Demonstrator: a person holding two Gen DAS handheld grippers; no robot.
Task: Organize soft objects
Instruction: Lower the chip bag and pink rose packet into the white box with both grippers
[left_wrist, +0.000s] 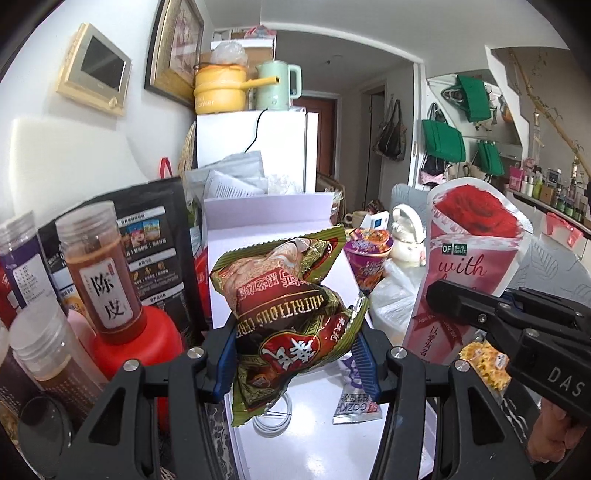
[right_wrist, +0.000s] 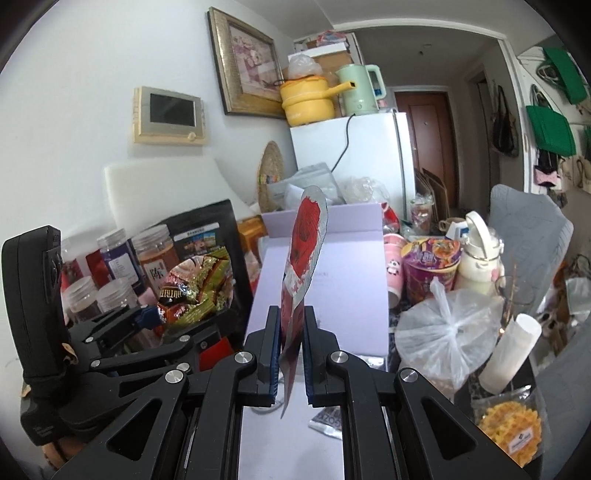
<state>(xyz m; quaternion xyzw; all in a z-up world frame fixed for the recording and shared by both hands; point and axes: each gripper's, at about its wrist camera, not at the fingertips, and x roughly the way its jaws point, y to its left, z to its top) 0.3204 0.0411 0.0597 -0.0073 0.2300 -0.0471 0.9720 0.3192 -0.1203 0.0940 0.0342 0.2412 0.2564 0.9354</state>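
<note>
Fingers of the left gripper (left_wrist: 295, 350) are clenched on a crumpled green-and-red foil cereal packet (left_wrist: 288, 295), upside down, reading "NUTRITIOUS CERE…", the rest hidden in folds; it hangs over the open pale lilac cardboard box (left_wrist: 273, 218). Fingers of the right gripper (right_wrist: 291, 354) are pinched on a flat pink-and-red rose-printed pouch (left_wrist: 476, 266), held upright beside the packet and reading "OF" and "with", with lower lines blocked by the gripper. A small silver sachet (left_wrist: 356, 406) in the box shows "GOZK…", partly covered. Beside the box on the bench stands an amber spice jar (left_wrist: 99, 269) labelled "陈皮".
</note>
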